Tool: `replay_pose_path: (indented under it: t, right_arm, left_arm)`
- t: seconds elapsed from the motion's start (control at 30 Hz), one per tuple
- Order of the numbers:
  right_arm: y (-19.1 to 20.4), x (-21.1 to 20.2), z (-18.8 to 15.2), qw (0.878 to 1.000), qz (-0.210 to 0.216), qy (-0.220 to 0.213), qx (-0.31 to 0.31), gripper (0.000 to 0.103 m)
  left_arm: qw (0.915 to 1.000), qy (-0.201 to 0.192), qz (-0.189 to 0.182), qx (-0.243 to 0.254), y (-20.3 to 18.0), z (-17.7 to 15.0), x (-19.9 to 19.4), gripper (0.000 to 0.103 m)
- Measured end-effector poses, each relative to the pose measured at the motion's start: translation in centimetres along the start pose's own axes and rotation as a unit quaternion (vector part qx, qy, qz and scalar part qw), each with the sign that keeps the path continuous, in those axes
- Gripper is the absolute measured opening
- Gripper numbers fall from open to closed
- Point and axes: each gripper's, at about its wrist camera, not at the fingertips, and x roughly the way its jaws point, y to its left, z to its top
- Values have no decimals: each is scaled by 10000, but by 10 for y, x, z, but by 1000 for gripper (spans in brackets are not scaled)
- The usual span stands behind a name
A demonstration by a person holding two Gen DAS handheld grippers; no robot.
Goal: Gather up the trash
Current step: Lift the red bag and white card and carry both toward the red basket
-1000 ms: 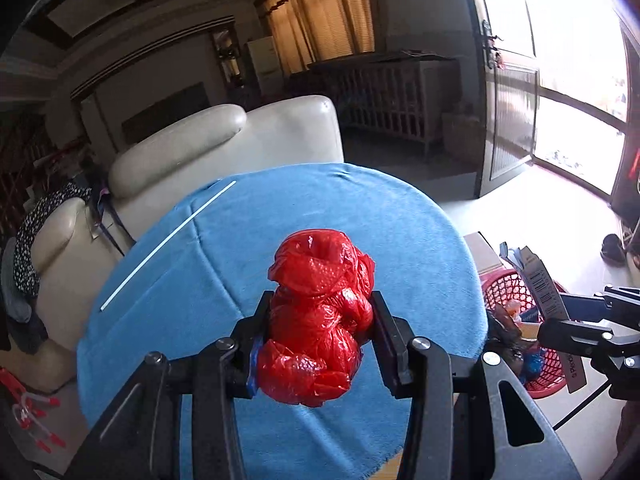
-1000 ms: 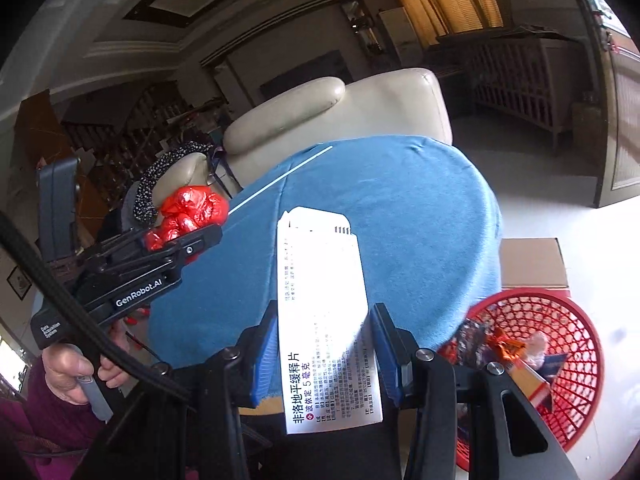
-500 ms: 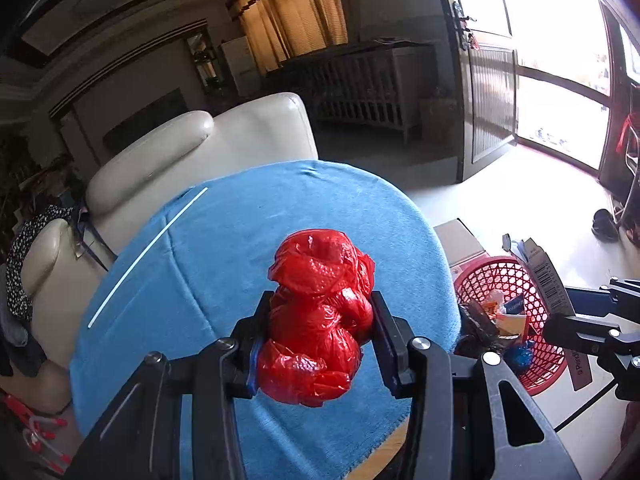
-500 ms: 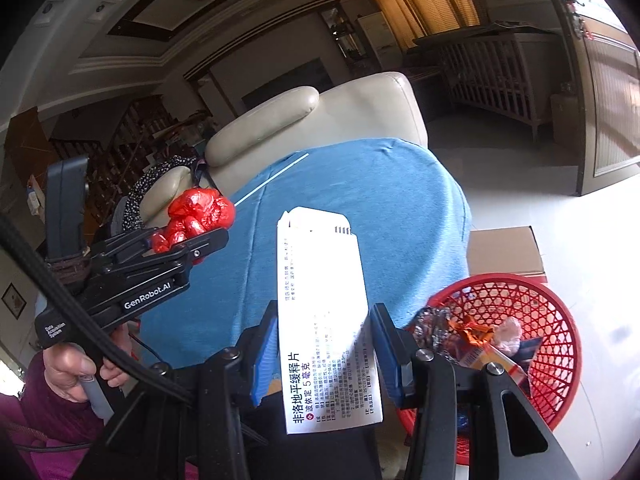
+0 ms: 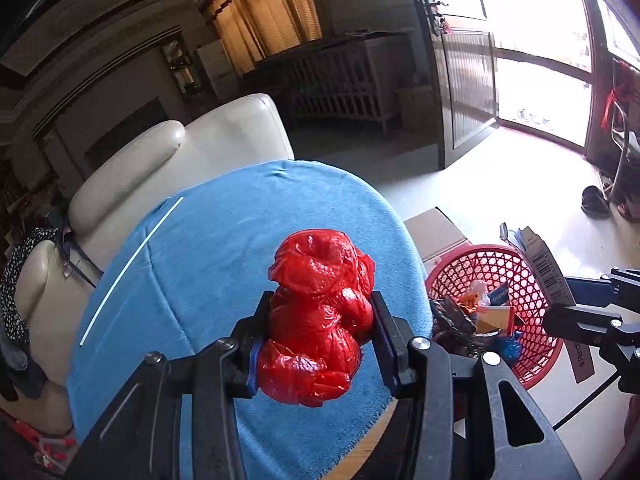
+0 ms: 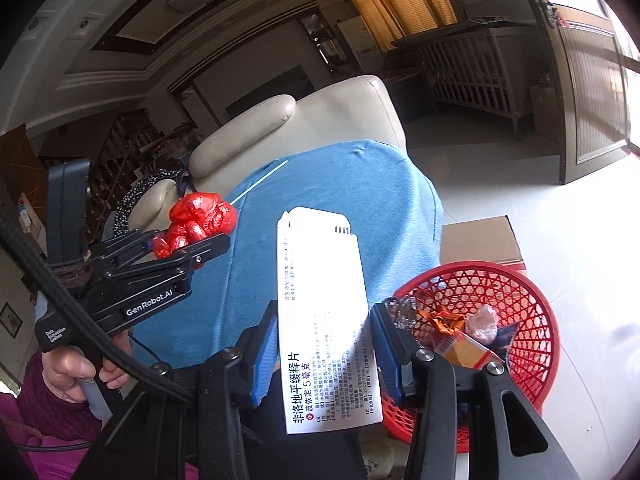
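My left gripper [image 5: 318, 316] is shut on a crumpled red plastic bag [image 5: 316, 312], held above the front edge of the blue-clothed round table [image 5: 224, 240]. The bag also shows in the right wrist view [image 6: 200, 220]. My right gripper [image 6: 324, 344] is shut on a white medicine box [image 6: 324, 320], held upright just left of the red mesh basket [image 6: 532, 320]. The basket [image 5: 532, 344] stands on the floor right of the table and holds several wrappers. The box end [image 5: 548, 276] shows above the basket in the left wrist view.
A thin white straw [image 5: 128, 264] lies on the far left of the table. A cream leather sofa [image 5: 180, 152] stands behind the table. A cardboard box [image 6: 480, 240] lies on the floor beyond the basket. A wooden crib [image 5: 340, 80] and door [image 5: 464, 92] are farther back.
Both grippers have swung right toward the basket with their loads; the basket now shows larger and closer in both views. Neither grip has changed.
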Motion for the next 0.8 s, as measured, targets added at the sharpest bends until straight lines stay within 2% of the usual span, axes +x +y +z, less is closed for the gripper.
replay_pose_path:
  t: [0.8]
  right_arm:
    - [-20, -11, -7, 9995, -160, -34, 252, 47]
  left_arm:
    - [9989, 114, -267, 380, -33, 1, 7, 47]
